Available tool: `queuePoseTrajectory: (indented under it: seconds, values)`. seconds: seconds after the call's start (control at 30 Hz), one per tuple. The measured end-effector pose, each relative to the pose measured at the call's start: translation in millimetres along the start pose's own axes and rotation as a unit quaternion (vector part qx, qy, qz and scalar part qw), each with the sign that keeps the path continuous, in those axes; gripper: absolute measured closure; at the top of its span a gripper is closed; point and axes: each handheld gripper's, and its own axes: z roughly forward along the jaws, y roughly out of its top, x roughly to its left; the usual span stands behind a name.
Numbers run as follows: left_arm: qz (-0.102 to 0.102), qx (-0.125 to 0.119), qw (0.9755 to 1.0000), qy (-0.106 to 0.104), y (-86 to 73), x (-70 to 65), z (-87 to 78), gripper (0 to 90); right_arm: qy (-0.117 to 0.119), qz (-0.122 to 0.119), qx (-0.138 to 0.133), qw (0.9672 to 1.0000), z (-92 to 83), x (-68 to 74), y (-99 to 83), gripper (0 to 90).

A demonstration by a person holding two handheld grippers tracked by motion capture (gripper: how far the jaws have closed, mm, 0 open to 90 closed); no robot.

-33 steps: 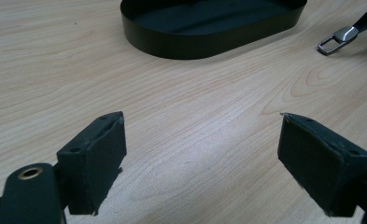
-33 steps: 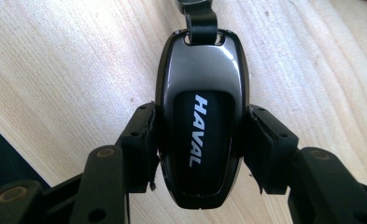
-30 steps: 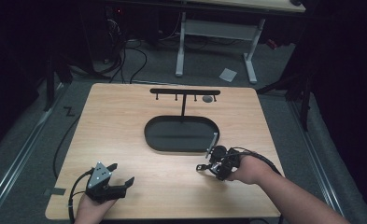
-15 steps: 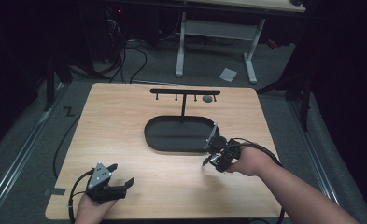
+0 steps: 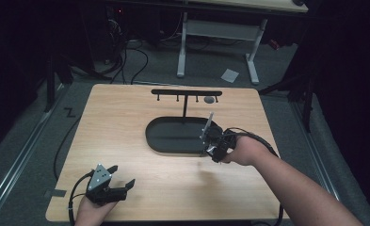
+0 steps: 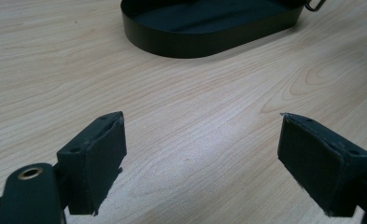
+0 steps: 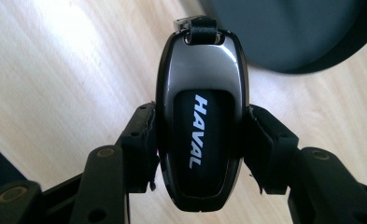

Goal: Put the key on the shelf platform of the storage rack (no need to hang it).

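My right claw [image 7: 197, 140] pinches a car key [image 7: 200, 116] by its sides, just above the tray's [image 5: 164, 141] right rim. My left claw [image 6: 202, 163] sits spread, well apart from the tray, on the worktop [image 5: 126, 113]. I judge a hook on the rack [image 5: 186, 92] over the tray comes next, so I keep the key's loop [image 7: 199, 25] upward.

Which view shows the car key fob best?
The right gripper view: the HAVAL key fob sits close up, clamped between the right gripper fingers, logo readable. In the high view it's a small sliver beside the oval tray.
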Motion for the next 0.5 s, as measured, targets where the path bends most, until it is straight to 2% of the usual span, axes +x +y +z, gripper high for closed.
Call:
queuePoseTrajectory:
  seconds: [0.27,0.47,0.5]
  values:
    - [-0.004,-0.003,1.0000,0.001,-0.3,1.0,-1.3,16.1,-0.013,0.000,-0.011,0.9999,-12.3,-14.6,27.1,48.9]
    - [-0.005,-0.003,1.0000,0.001,-0.8,2.6,-2.7,16.1,-0.025,0.001,-0.014,0.9996,-12.7,-25.1,52.7,49.0]
    - [-0.005,-0.004,1.0000,0.001,-0.9,2.7,-2.7,16.1,-0.025,0.001,-0.014,0.9996,-12.7,-25.1,52.7,49.0]
